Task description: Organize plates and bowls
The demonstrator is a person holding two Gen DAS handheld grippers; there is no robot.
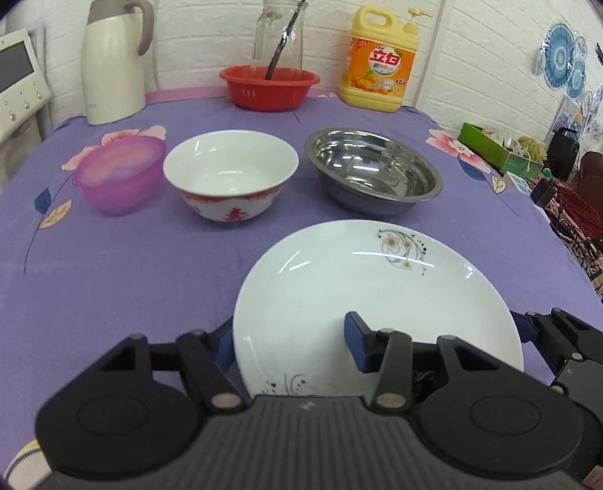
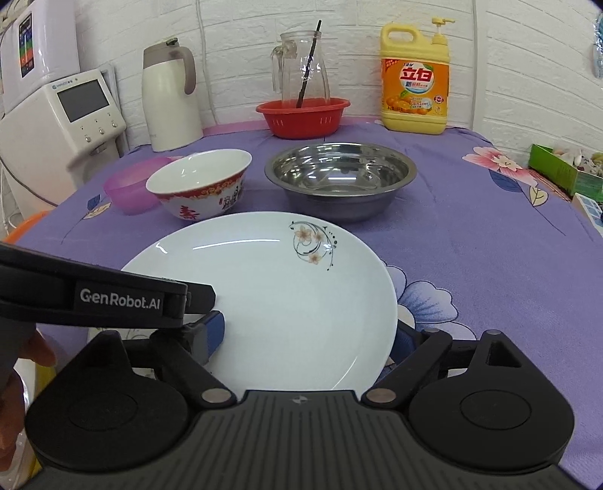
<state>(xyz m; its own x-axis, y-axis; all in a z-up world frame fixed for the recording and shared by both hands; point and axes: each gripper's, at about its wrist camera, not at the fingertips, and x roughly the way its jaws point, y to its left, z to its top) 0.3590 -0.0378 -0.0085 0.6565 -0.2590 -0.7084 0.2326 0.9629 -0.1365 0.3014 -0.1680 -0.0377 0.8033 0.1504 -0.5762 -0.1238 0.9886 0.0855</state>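
Note:
A white plate with a flower print (image 1: pixel 377 294) (image 2: pixel 271 297) lies at the front of the purple tablecloth. My left gripper (image 1: pixel 290 346) straddles the plate's left rim, one blue pad under the edge and one over the plate; its jaws look wide apart. My right gripper (image 2: pixel 305 337) straddles the plate's right part the same way. The left gripper's body (image 2: pixel 94 297) crosses the right wrist view. Behind the plate stand a white and red bowl (image 1: pixel 230 173) (image 2: pixel 199 184), a steel bowl (image 1: pixel 373 169) (image 2: pixel 339 177) and a pink plastic bowl (image 1: pixel 120 173) (image 2: pixel 132 188).
At the back stand a red basket (image 1: pixel 269 86) with a glass jug (image 1: pixel 279 34), a yellow detergent bottle (image 1: pixel 380 56) and a white thermos (image 1: pixel 113 60). A green box (image 1: pixel 497 147) sits at the right edge. A white appliance (image 2: pixel 60 117) is on the left.

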